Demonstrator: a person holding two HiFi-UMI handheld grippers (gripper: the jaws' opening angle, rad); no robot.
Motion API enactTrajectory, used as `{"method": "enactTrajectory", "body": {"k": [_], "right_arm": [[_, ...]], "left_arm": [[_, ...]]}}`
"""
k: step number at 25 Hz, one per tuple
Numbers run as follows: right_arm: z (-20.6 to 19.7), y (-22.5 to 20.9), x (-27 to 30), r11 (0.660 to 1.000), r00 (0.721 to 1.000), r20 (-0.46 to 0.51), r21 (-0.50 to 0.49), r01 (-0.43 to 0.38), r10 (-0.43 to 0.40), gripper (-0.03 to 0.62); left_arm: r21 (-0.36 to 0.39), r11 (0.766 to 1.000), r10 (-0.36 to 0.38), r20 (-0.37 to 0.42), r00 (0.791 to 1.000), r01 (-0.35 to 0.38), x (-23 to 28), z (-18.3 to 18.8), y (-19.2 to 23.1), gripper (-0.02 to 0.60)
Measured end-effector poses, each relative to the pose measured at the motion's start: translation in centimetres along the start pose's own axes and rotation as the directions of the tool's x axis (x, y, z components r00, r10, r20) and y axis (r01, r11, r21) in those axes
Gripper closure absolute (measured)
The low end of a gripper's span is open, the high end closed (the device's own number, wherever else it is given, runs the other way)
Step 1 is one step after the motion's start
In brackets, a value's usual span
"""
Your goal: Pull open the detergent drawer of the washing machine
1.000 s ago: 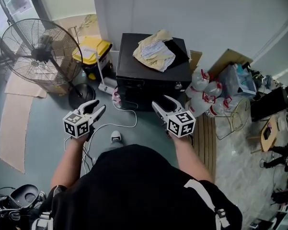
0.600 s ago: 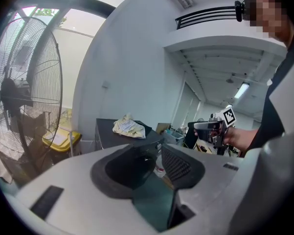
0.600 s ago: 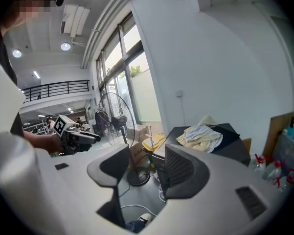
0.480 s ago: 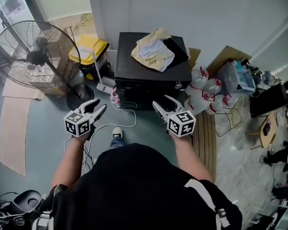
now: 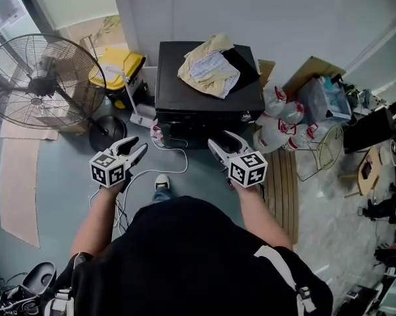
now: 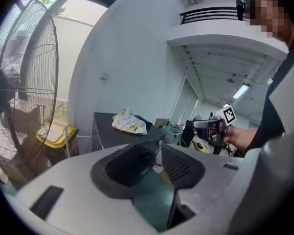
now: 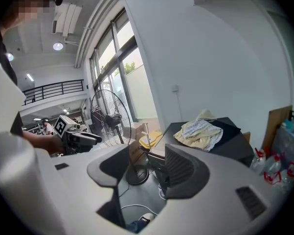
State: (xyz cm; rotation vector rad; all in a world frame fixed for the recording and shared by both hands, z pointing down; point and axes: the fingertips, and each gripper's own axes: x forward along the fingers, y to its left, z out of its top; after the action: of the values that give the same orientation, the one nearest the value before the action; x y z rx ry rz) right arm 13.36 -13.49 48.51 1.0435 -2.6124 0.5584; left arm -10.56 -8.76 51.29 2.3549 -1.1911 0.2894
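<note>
Squarely against the white wall stood the black washing machine (image 5: 184, 84), a crumpled yellowish cloth (image 5: 209, 66) heaped on its top. Its front face was seen too steeply to make out the detergent drawer. Apart from the machine, the left gripper (image 5: 140, 146) hovered with jaws spread and nothing between them. The right gripper (image 5: 221, 139) gaped equally empty, and both pointed toward the machine. A white cable (image 5: 174, 170) lay on the floor between them. A pedestal fan (image 5: 43, 78) and a yellow bin (image 5: 116, 69) stood on the person's left, plastic bottles (image 5: 277, 120) on the right.
</note>
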Motion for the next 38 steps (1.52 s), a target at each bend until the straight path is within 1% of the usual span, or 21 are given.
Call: {"method": "enactTrajectory", "body": {"k": [5, 11, 18, 25, 30, 38], "right_arm": [[-0.2, -1.3, 1.9, 0.999, 1.0, -0.007, 0.028, 0.021, -0.02, 0.361], [-0.4, -2.7, 4.1, 0.998, 0.999, -0.028, 0.052, 0.03, -0.029, 0.361], [-1.5, -4.1, 6.1, 0.996, 0.997, -0.066, 0.074, 0.047, -0.042, 0.361], [-2.9, -4.6, 8.3, 0.994, 0.994, -0.106, 0.097, 0.05, -0.04, 0.362], [-3.4, -4.7, 10.5, 0.995, 0.99, -0.137, 0.088, 0.042, -0.03, 0.362], [-4.4, -5.3, 13.7, 0.994, 0.983, -0.181, 0.105, 0.041, -0.021, 0.362]], "left_arm": [[-0.004, 1.0, -0.021, -0.028, 0.999, 0.021, 1.3, 0.1, 1.4, 0.399], [-0.016, 0.999, -0.03, -0.044, 0.999, 0.029, 3.1, 0.8, 3.2, 0.399], [-0.035, 0.999, -0.042, -0.079, 0.996, 0.04, 4.7, 0.2, 5.3, 0.399], [-0.049, 0.997, -0.06, -0.118, 0.991, 0.054, 6.5, -0.8, 7.1, 0.399], [-0.06, 0.996, -0.081, -0.137, 0.987, 0.073, 7.8, -0.8, 8.3, 0.399], [-0.077, 0.994, -0.085, -0.165, 0.983, 0.073, 9.4, -0.9, 11.3, 0.399]]}}
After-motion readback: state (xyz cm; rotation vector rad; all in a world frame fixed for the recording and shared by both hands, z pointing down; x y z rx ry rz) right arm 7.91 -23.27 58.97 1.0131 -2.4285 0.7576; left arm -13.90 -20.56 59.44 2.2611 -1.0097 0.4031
